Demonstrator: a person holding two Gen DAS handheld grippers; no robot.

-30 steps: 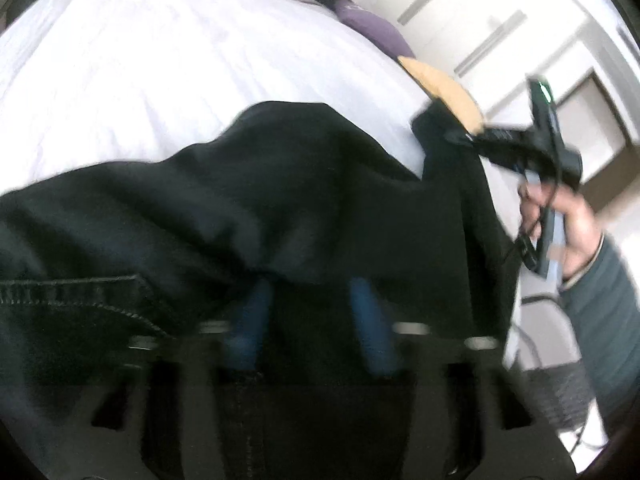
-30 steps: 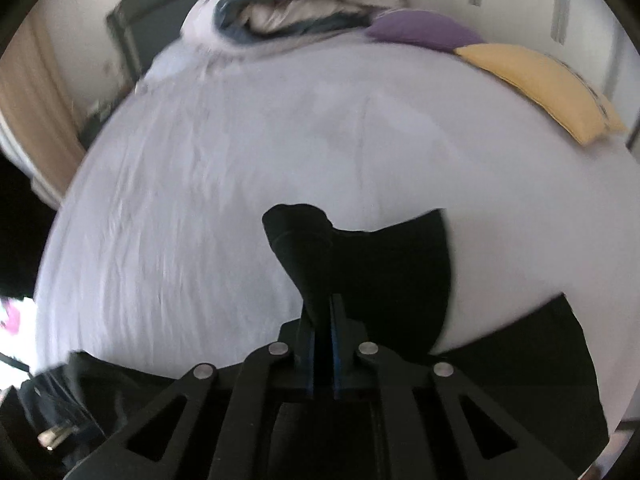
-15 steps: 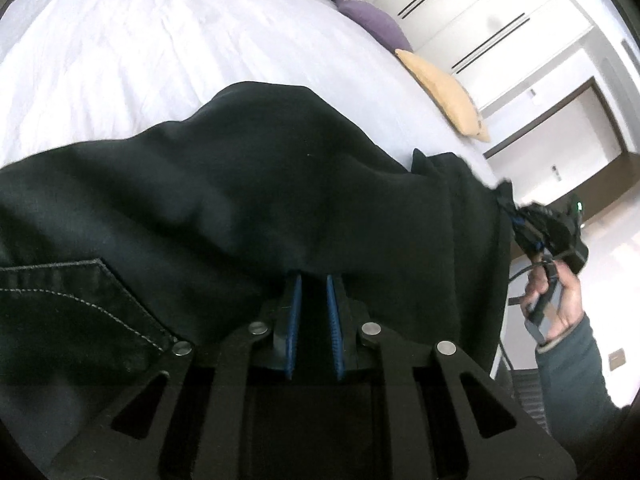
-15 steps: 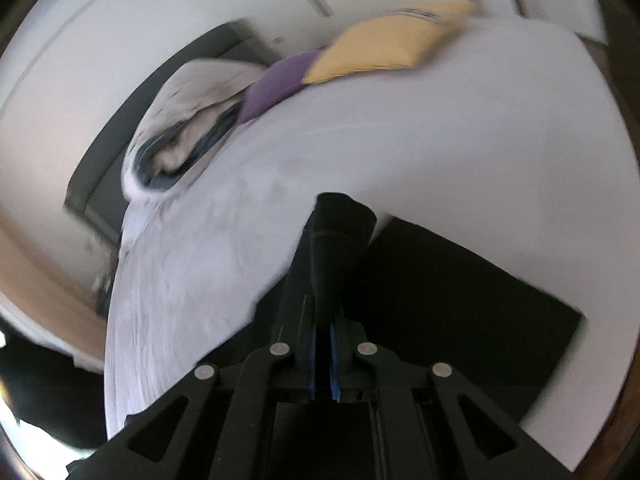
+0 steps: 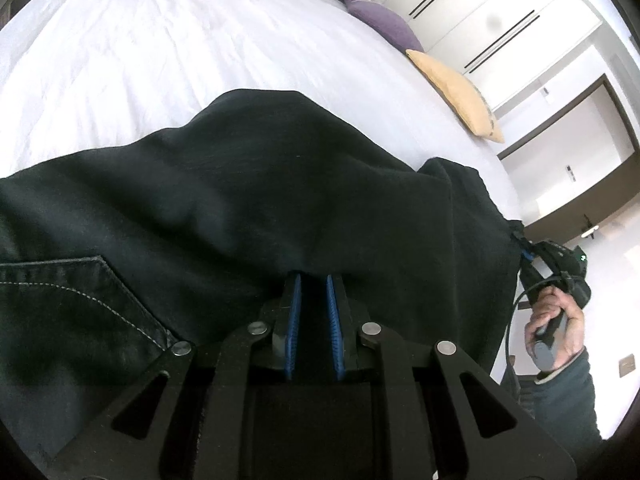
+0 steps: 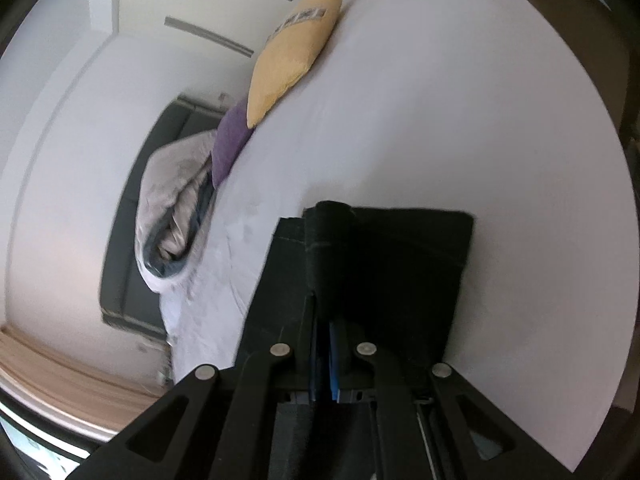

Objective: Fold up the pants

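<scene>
Black denim pants (image 5: 248, 208) with a stitched back pocket (image 5: 76, 300): spread over the white bed sheet (image 5: 140, 60), bunched toward both tongs. Left gripper (image 5: 313, 280): blue-padded jaws narrowly parted, black cloth lying between them; firmness of hold could not be told. Purple cushion (image 5: 380, 24) and yellow cushion (image 5: 456, 92): at the far bed edge, touching. Right gripper (image 6: 323, 320): jaws pressed together on a raised fold of the pants (image 6: 360, 272), handle gripped by the right hand (image 5: 556, 320).
</scene>
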